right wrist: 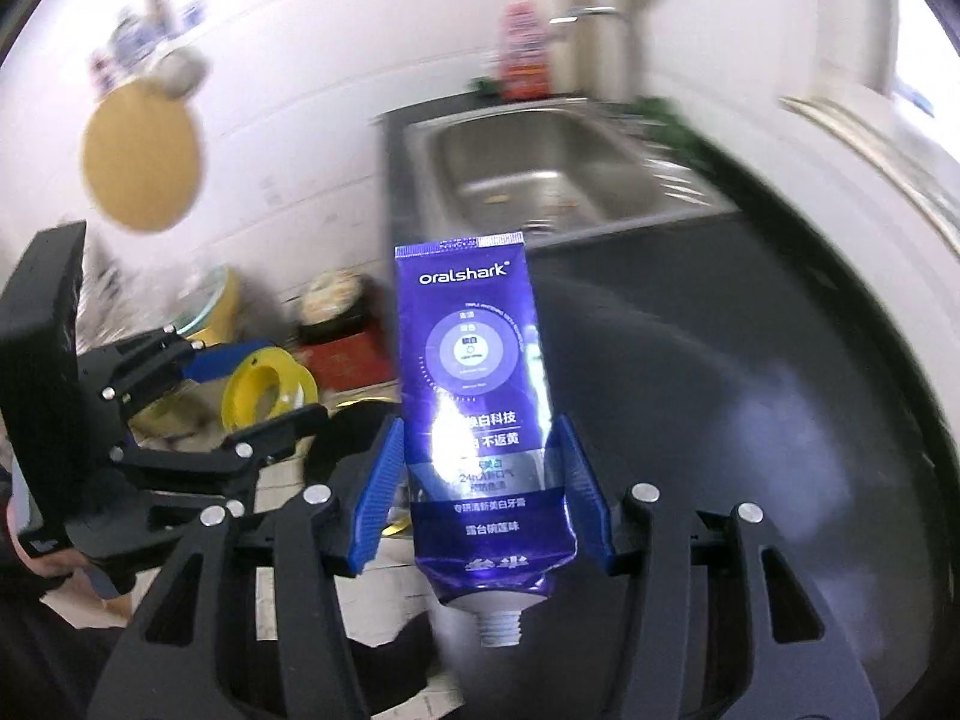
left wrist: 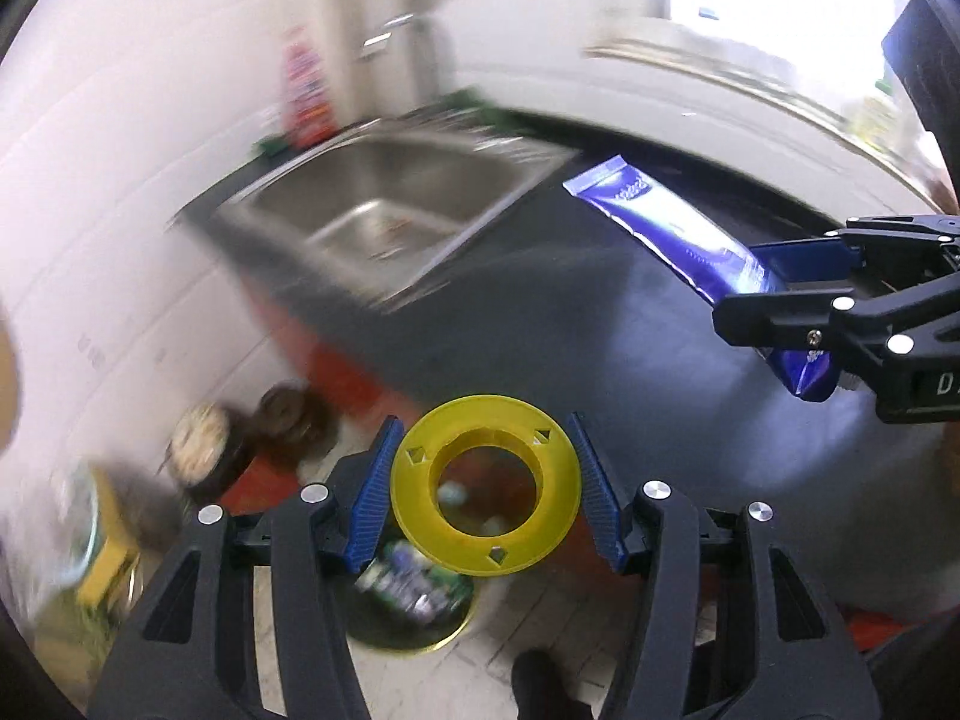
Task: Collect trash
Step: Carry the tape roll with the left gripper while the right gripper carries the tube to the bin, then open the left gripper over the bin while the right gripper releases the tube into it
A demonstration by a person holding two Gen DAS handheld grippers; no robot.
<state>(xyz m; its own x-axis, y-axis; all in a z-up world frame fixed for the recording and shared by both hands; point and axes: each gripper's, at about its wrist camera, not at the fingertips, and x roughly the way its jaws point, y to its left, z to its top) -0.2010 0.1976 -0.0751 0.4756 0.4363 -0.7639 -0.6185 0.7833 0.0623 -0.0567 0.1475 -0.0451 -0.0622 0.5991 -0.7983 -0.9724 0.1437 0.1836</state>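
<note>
Bright daylight from upper right — background motion-blurred, fisheye edges dark, glare on tube (right wrist: 474,414).

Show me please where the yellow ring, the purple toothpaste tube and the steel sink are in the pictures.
yellow ring (left wrist: 414,495): left wrist view, on its flat yellow left flange.
purple toothpaste tube (right wrist: 465,324): right wrist view, on the printed front face.
steel sink (right wrist: 540,180): right wrist view, on the basin floor.

The spool (left wrist: 486,489) is bright see-through yellow, and the toothpaste tube (right wrist: 477,414) is deep purple-blue with white lettering and a pale ring pattern. Both sets of fingers (left wrist: 591,492) have ribbed blue pads on black frames. The counter (left wrist: 600,312) is dark grey, the sink (right wrist: 558,174) plain steel, and the bottle (right wrist: 522,54) behind it red.
</note>
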